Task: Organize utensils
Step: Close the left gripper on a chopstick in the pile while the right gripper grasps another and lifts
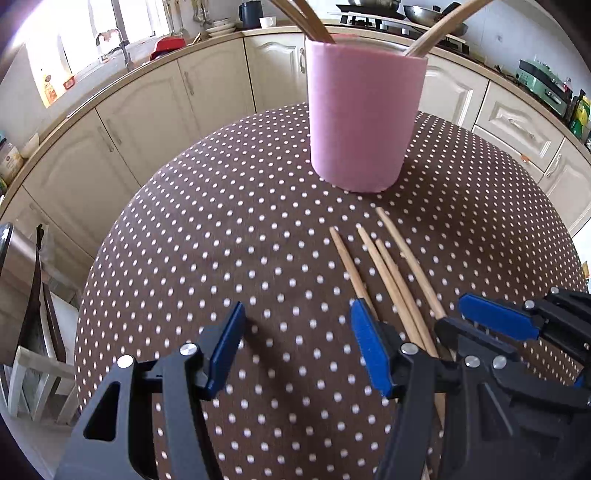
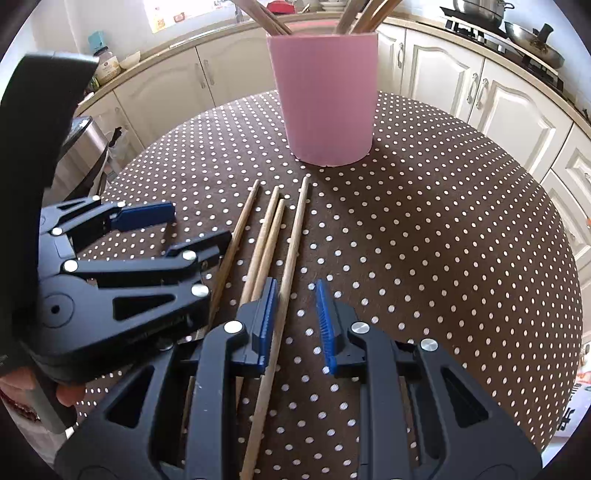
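A pink cup [image 1: 364, 114] with several chopsticks in it stands at the far side of the dotted table; it also shows in the right wrist view [image 2: 325, 96]. Several loose wooden chopsticks [image 1: 388, 273] lie side by side on the cloth in front of it. My left gripper [image 1: 299, 350] is open and empty, low over the cloth just left of the chopsticks. My right gripper [image 2: 295, 321] is open, its jaws straddling the rightmost chopstick [image 2: 291, 258] without closing on it. The left gripper [image 2: 173, 232] shows at the left of the right wrist view, the right gripper [image 1: 476, 321] at the right of the left wrist view.
The round table has a brown cloth with white dots [image 1: 221, 240]. Cream kitchen cabinets [image 1: 147, 122] and a counter curve behind it. A metal bin [image 2: 86, 147] and a chair [image 1: 33, 332] stand left of the table. A stove with pans [image 2: 517, 33] is at the back right.
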The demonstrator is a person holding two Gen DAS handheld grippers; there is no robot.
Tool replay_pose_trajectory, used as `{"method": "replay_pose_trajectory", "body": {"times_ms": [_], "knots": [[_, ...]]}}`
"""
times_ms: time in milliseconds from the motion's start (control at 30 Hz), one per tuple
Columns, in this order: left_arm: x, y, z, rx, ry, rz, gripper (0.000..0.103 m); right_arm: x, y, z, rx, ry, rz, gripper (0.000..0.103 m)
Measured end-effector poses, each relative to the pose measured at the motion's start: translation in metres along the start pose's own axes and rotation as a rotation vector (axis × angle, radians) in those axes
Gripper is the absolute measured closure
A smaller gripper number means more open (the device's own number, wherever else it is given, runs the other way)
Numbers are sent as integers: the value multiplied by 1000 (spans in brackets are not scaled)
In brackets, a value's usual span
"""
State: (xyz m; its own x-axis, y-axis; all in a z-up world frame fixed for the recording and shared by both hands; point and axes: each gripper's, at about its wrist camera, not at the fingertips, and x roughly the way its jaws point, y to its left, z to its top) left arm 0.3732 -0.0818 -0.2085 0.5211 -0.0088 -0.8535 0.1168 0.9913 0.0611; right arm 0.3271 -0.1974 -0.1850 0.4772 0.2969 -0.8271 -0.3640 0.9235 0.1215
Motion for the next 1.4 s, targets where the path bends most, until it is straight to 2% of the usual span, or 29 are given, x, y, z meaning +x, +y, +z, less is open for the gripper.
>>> {"method": "replay_pose_trajectory", "body": {"times_ms": [200,333,433,500,633,833,933,1000,1100,1167,1233,1267,1400], "knots": [[15,2,24,-5,48,-27,43,11,6,20,-46,49,-19,81],[23,7,42,-27,88,-41,43,20,3,35,-39,84,-1,81],[14,12,52,-63,79,-117,44,23,2,42,-41,104,11,81],[17,11,57,-55,98,-138,44,24,-1,46,-43,111,24,81],[27,9,58,-62,114,-134,44,26,-6,52,-45,113,34,81],[30,3,58,-51,94,-110,45,24,-5,45,-55,118,28,81],[25,-12,52,-30,82,-120,56,27,1,45,-80,118,7,81],[24,-3,37,-22,79,-140,69,29,6,45,-96,120,-10,81],[18,-3,34,-17,83,-183,86,33,14,47,-115,122,-32,81],[17,-5,33,-13,84,-207,93,36,19,48,-124,122,-45,81],[17,-6,33,-17,85,-216,94,37,22,47,-130,116,-50,85],[18,-6,32,-19,85,-218,94,37,22,47,-126,111,-53,91],[17,-4,28,-18,93,-226,95,35,19,43,-99,99,-45,96]]}}
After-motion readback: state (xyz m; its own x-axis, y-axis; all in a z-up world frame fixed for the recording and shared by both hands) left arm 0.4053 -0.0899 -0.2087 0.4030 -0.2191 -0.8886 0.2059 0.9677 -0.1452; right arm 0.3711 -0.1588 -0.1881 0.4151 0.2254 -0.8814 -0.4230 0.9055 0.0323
